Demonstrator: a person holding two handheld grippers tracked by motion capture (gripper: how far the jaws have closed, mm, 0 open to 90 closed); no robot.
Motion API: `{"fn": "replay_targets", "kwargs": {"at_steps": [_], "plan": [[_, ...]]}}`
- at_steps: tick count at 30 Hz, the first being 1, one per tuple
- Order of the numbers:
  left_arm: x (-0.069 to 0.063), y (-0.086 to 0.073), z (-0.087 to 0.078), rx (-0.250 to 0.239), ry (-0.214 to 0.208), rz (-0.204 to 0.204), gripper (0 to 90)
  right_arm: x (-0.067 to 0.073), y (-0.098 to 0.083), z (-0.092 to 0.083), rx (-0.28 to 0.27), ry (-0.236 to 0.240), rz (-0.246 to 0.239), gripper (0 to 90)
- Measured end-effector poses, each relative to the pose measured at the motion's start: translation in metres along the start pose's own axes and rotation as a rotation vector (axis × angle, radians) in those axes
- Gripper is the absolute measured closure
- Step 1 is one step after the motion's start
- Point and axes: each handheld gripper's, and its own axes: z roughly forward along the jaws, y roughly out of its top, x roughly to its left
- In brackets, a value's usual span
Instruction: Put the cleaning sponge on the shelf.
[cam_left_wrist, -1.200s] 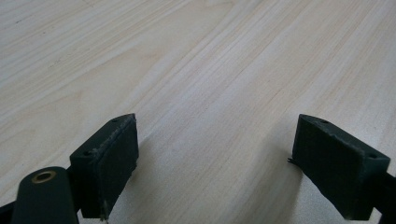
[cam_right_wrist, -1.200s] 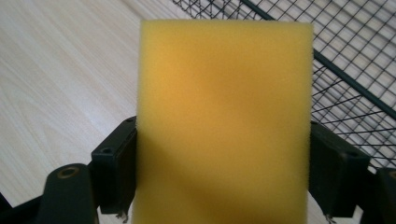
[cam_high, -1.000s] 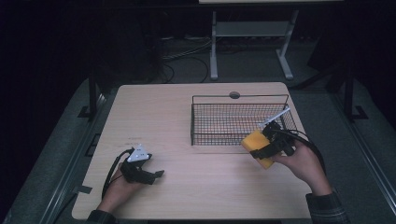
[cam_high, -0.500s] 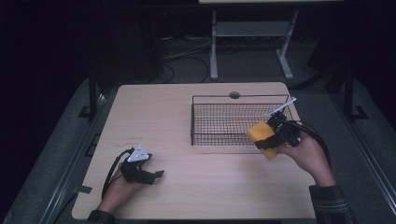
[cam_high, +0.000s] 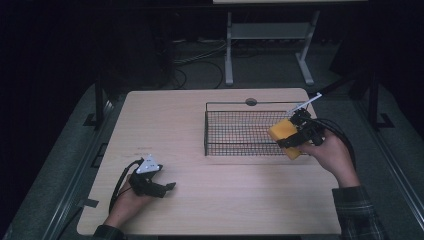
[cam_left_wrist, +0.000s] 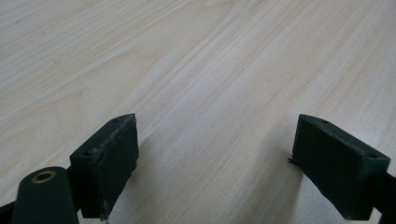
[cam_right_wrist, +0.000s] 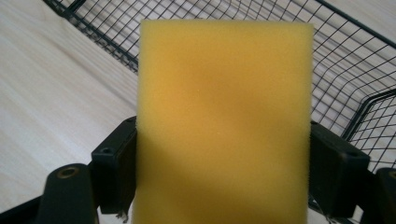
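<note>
Right gripper view: right gripper (cam_right_wrist: 223, 182) clamps a yellow sponge (cam_right_wrist: 224, 121) by its sides, held over the wire basket's (cam_high: 235, 142) right end. Best carried past the rim before letting go (the near wire could catch it). Left gripper (cam_high: 159, 186) rests open-jawed on the table (cam_high: 190, 210), well apart.

Table (cam_high: 200, 125): pale wood-grain top, rounded corners, round grommet (cam_high: 251, 102) at 12 o'clock edge. Wire basket (cam_high: 240, 131): black mesh, rectangular, standing toward 2 o'clock of the centre.
</note>
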Motion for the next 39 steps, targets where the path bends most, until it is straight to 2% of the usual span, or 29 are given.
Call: {"fn": "replay_targets", "kwargs": {"at_steps": [6, 15, 29, 39], "plan": [[0.000, 0.000, 0.000, 0.003, -0.001, 0.003, 13.8, -0.011, 0.005, 0.004, -0.003, -0.015, 0.024, 22.0], [0.000, 0.000, 0.000, 0.003, 0.000, 0.003, 13.8, -0.029, 0.015, 0.010, 0.008, -0.030, 0.090, 22.0], [0.000, 0.000, 0.000, 0.003, 0.000, 0.003, 13.8, -0.056, 0.029, 0.030, 0.021, -0.051, 0.134, 22.0], [0.000, 0.000, 0.000, 0.003, 0.000, 0.003, 13.8, -0.069, 0.035, 0.046, 0.029, -0.064, 0.167, 21.9]]}}
